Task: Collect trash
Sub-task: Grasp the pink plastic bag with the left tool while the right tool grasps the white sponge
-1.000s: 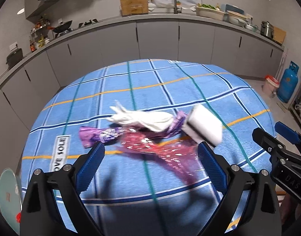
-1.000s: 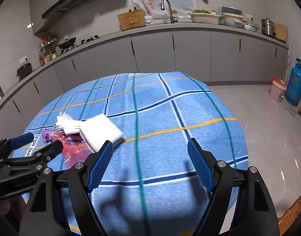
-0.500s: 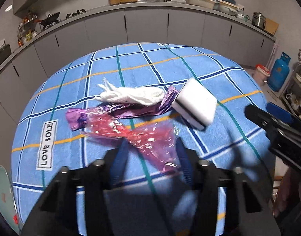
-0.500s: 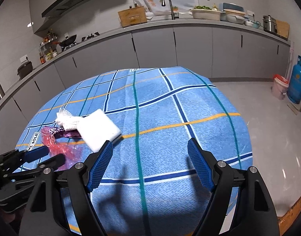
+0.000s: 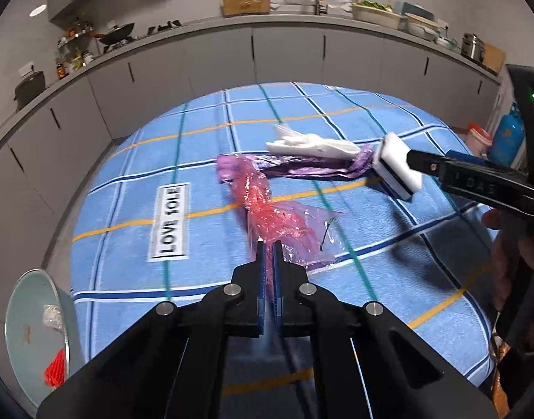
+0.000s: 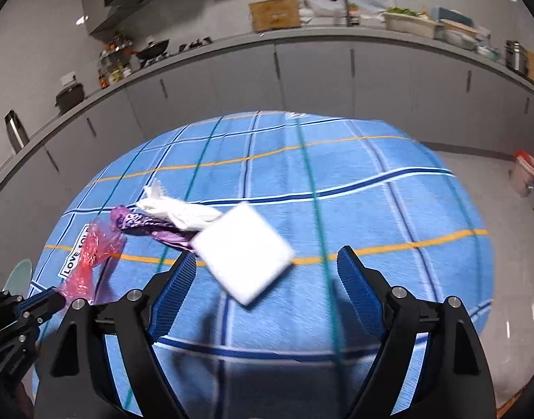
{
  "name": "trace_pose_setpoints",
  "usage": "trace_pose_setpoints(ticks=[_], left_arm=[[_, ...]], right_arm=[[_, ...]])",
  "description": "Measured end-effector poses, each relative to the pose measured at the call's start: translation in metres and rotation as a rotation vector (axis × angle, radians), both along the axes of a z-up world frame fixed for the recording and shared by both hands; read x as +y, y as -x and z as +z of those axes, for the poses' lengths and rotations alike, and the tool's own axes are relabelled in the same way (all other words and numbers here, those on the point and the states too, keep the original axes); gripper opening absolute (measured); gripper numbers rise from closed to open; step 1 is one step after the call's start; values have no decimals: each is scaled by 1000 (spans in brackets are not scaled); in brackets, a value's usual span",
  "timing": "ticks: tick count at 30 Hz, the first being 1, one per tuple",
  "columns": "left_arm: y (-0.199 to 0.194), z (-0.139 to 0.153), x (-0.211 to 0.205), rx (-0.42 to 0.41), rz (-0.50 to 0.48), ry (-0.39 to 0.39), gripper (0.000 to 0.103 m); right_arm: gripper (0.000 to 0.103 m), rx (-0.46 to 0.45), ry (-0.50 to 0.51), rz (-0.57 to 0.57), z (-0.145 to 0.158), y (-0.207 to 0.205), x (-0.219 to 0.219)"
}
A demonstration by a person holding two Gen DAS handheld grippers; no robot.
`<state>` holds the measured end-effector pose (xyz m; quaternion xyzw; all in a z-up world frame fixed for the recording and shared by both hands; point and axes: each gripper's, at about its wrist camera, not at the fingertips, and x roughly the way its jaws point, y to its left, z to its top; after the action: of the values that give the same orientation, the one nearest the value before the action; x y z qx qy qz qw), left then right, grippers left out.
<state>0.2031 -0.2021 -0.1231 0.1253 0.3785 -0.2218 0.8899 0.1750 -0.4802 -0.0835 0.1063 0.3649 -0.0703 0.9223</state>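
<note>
Left wrist view: a table draped in a blue plaid cloth fills the scene, bearing a label printed "LOVE SOLE". At the table's lower left edge stands a pale green bin with scraps of trash inside. The left gripper has its jaws fully closed, pinching the near end of a pink plastic wrapper that trails away across the cloth. Beyond it lies a purple wrapper, with a crumpled white tissue resting on its far edge. A white sponge with a dark underside lies just right of the purple wrapper.

Right wrist view: the right gripper is spread wide and its jaws are opening; the white sponge sits between and just beyond the fingertips, untouched by either pad. The left gripper appears at lower left, clamped on the pink plastic wrapper.
</note>
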Motion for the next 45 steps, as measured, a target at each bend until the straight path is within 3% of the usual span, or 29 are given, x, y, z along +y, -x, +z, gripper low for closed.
trace_pose_setpoints(ticks=[9, 12, 17, 18, 25, 30, 34, 36, 40, 42, 45], left_arm=[[-4, 2, 17, -19, 21, 19, 4], [-4, 1, 18, -13, 20, 28, 4], [-3, 6, 21, -26, 20, 46, 4], [-3, 7, 22, -28, 22, 51, 4], [4, 11, 22, -43, 20, 58, 4], [2, 6, 25, -39, 34, 52, 4], [-4, -2, 26, -33, 48, 45, 4], [-7, -4, 27, -34, 54, 46, 4], [-9, -5, 28, -35, 52, 53, 4], [-10, -6, 27, -32, 48, 54, 4], [-9, -4, 27, -31, 45, 60, 4]], right_arm=[[79, 77, 5, 52, -10, -26, 11], [64, 107, -1, 56, -15, -26, 12], [55, 94, 4, 62, -13, -15, 15], [29, 85, 4, 61, -12, -11, 16], [32, 92, 49, 76, -7, 1, 27], [66, 68, 52, 72, 1, 5, 28], [69, 78, 74, 68, -3, -7, 29], [77, 80, 81, 66, -5, -15, 25], [76, 123, 58, 79, -18, -25, 17], [59, 138, 39, 88, -21, -27, 15], [55, 125, 27, 116, -16, -21, 18]])
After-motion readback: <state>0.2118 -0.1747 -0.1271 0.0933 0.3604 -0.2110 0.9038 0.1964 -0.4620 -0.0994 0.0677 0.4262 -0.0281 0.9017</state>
